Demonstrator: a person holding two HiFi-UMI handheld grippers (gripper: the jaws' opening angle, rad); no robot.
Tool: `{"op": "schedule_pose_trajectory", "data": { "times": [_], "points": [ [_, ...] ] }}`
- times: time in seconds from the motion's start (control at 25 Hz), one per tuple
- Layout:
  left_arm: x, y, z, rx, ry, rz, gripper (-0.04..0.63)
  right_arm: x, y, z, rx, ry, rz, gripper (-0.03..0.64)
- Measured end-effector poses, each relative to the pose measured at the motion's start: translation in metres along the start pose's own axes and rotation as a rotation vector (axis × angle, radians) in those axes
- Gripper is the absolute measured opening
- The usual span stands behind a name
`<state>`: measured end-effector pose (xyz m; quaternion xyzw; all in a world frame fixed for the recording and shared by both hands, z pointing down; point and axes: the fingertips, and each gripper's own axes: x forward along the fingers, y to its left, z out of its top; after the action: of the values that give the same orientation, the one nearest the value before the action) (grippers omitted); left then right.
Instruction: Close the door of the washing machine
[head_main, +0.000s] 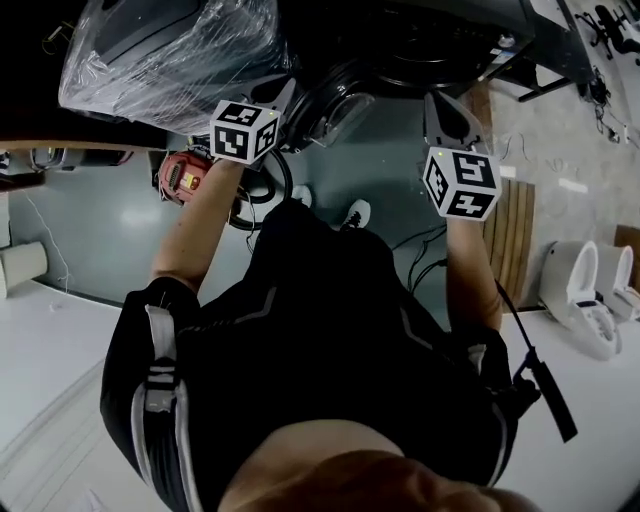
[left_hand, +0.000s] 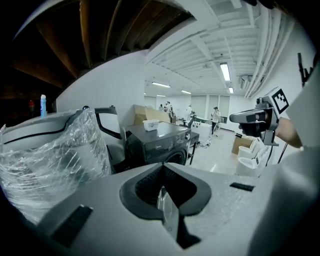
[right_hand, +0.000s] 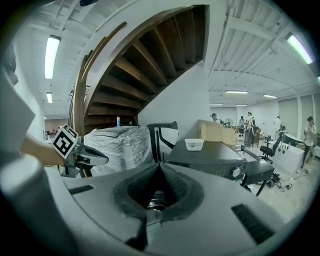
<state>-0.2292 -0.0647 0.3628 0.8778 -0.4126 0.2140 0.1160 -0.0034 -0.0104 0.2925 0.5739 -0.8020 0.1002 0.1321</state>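
glass-fronted door (head_main: 338, 108) of the washing machine (head_main: 430, 45) stands open; rigid, hinged, it probably swings with a rim push. left gripper (left_hand: 163, 165) and right gripper (right_hand: 159, 165) are pressed together, empty.

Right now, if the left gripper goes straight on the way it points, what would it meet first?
Probably the dark grey front-loading washing machine, near its round door opening, though depth is unclear.
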Motion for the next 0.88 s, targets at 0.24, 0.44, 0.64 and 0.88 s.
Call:
{"op": "schedule_pose_trajectory", "data": {
  "times": [0.24,0.44,0.64,0.88],
  "points": [
    [0.042,0.028,-0.028,0.011,0.055,-0.073,0.003,0.039,0.009,-0.033,0.023,0.078,-0.069,0.005],
    [0.073,0.045,-0.064,0.039,0.153,-0.169,0.003,0.071,0.039,-0.08,0.083,0.172,-0.083,0.02],
    [0.095,0.065,-0.102,0.031,0.249,-0.218,0.005,0.103,0.082,-0.124,0.143,0.269,-0.066,0.041],
    [0.119,0.064,-0.144,0.036,0.357,-0.311,0.008,0.138,0.124,-0.177,0.201,0.368,-0.049,0.061]
  ]
}}
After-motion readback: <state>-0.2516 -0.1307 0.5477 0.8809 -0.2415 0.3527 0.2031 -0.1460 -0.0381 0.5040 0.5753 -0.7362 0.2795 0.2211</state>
